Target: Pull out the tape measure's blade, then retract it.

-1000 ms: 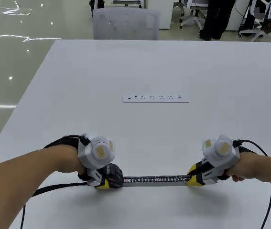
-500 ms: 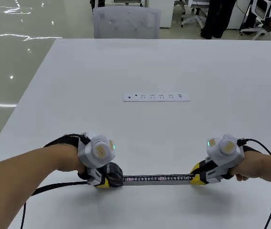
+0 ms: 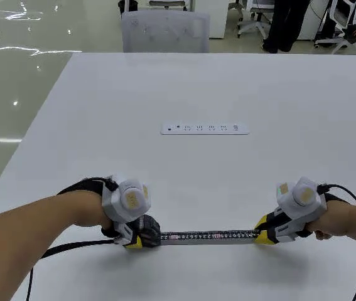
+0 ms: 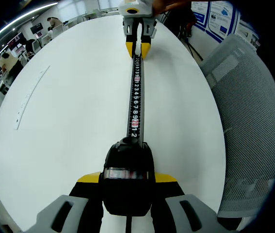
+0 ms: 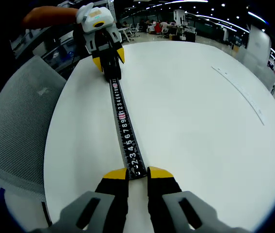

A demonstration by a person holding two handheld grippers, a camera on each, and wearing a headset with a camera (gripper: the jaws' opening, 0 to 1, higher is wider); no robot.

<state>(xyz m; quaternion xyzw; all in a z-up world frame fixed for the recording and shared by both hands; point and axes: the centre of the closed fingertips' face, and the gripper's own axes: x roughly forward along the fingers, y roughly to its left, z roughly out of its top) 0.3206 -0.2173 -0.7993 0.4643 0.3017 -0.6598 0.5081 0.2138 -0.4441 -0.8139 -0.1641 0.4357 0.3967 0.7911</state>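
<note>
Blade (image 3: 209,236) stretches along near table (image 3: 228,81) edge; left hand-held gripper (image 3: 137,240) clamps case (image 3: 151,230), right hand-held gripper (image 3: 262,237) pinches tip.

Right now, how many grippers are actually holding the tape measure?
2. The left gripper is shut on the case; the right gripper pinches the tip of the blade, which is stretched between them.

Table (image 3: 228,81): white, wide, running from 6 to 12 o'clock.
Power strip (image 3: 204,129): white, lying flat on the table near its middle, long side crosswise.
Chair (image 3: 165,30): grey mesh back, at the table's far edge, 12 o'clock.
Floor (image 3: 14,56): pale, glossy, 10 o'clock.
Office chairs (image 3: 347,25): dark, 1 o'clock.
</note>
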